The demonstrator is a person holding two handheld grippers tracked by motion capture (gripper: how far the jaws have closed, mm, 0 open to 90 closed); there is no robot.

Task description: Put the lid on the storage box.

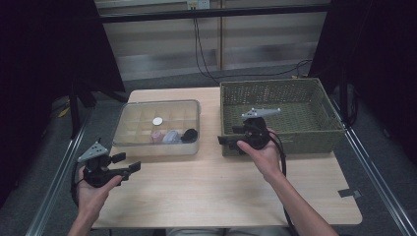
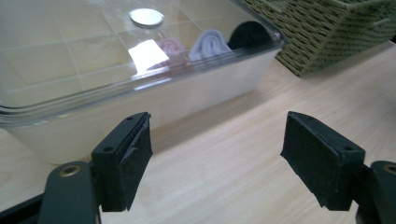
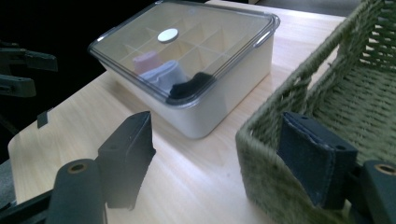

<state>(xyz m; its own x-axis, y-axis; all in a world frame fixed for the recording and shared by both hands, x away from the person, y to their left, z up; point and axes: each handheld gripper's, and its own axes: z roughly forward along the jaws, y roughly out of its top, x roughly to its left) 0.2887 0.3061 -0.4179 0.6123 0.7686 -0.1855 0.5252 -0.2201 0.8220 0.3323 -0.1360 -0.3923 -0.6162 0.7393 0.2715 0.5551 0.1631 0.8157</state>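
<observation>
On the surface [image 1: 221, 191], your left tool [image 2: 217, 154] hangs wide open and empty just before the lidded box [image 1: 157, 129] holding rolled socks [image 1: 171, 136]. Your right tool [image 3: 215, 161] gapes empty astride the woven basket's [image 1: 295, 140] near corner.

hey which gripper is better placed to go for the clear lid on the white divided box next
Left, probably. The left gripper is open, jaws facing the near wall of the white divided box with the clear lid. The right gripper is open too, but straddles the near corner of the green woven basket.
</observation>
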